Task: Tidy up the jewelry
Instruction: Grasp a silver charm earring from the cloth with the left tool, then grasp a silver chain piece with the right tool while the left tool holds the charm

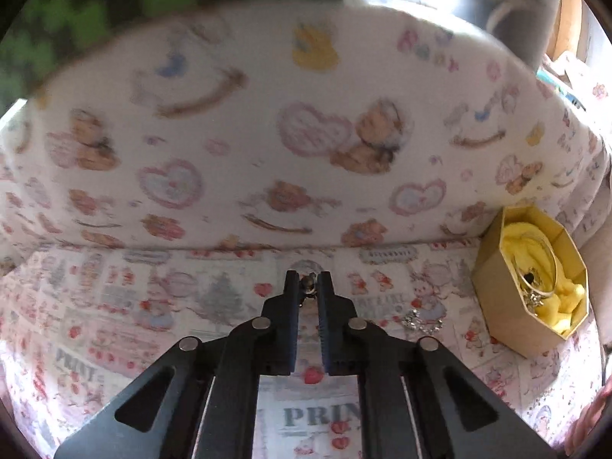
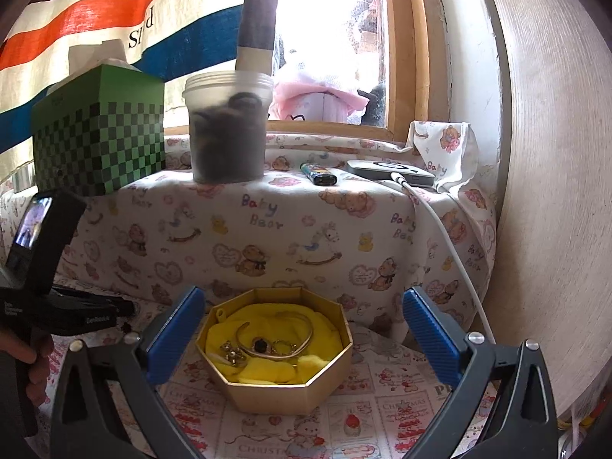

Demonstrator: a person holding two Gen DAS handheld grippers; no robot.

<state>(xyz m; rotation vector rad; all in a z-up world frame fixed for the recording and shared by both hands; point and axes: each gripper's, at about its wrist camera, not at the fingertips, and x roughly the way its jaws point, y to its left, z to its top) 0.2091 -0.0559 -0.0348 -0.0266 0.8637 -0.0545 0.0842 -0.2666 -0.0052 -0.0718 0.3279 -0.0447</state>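
A gold octagonal box (image 2: 290,390) with yellow lining holds a bangle (image 2: 302,338), a dark-stone ring and small earrings. It also shows at the right of the left wrist view (image 1: 501,298). My left gripper (image 1: 308,281) is shut on a small metallic jewelry piece (image 1: 308,284) held above the printed cloth. A sparkly silver piece (image 1: 420,321) lies on the cloth left of the box. My right gripper (image 2: 302,338) is open, its blue pads (image 2: 174,340) on either side of the box, empty.
A cloth-covered ledge (image 2: 306,222) rises behind the box, carrying a green checkered tissue box (image 2: 99,137), a plastic jar (image 2: 229,130), a lighter (image 2: 319,174) and a device with a white cable (image 2: 394,172). A wall stands at the right.
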